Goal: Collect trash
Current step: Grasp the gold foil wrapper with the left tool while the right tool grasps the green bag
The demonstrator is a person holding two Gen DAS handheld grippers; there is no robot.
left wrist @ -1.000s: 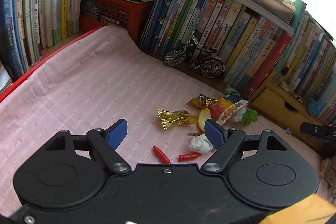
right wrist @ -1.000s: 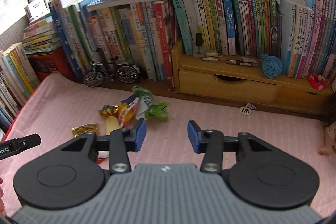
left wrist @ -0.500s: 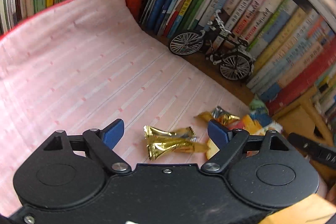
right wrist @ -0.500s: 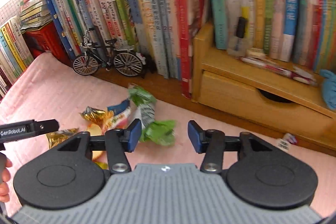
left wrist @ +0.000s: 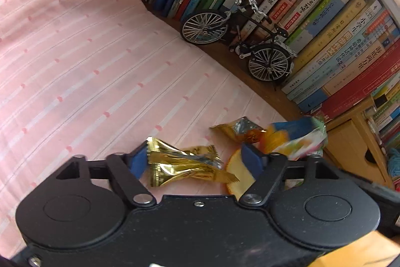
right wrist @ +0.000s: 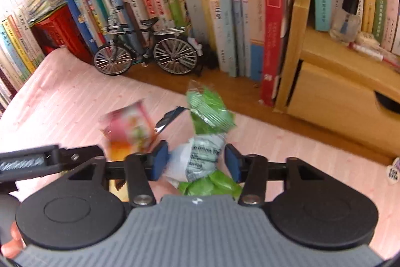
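Observation:
Trash lies in a heap on a pink striped cloth (left wrist: 87,66). My left gripper (left wrist: 195,162) is low over a crumpled gold wrapper (left wrist: 182,164), which lies between its blue pads. The jaws are closing: the left pad touches the wrapper's end, while the right pad stands apart, over a pale fruit slice (left wrist: 237,172). Beyond lie a second gold wrapper (left wrist: 240,129) and an orange and blue wrapper (left wrist: 295,139). My right gripper (right wrist: 196,163) is closing around a green and white wrapper (right wrist: 200,159) without squeezing it. A blurred pink wrapper (right wrist: 130,129) sits to its left.
A model bicycle (left wrist: 237,41) stands on the wooden ledge behind the trash, against a long row of upright books (left wrist: 312,29). A wooden drawer box (right wrist: 337,96) carrying a small bottle (right wrist: 347,16) is at the right. A red basket (right wrist: 62,29) sits far left.
Both grippers came down and forward onto the trash heap. The gold wrapper now lies between the left pads, which have narrowed; the green wrapper has come between the right pads.

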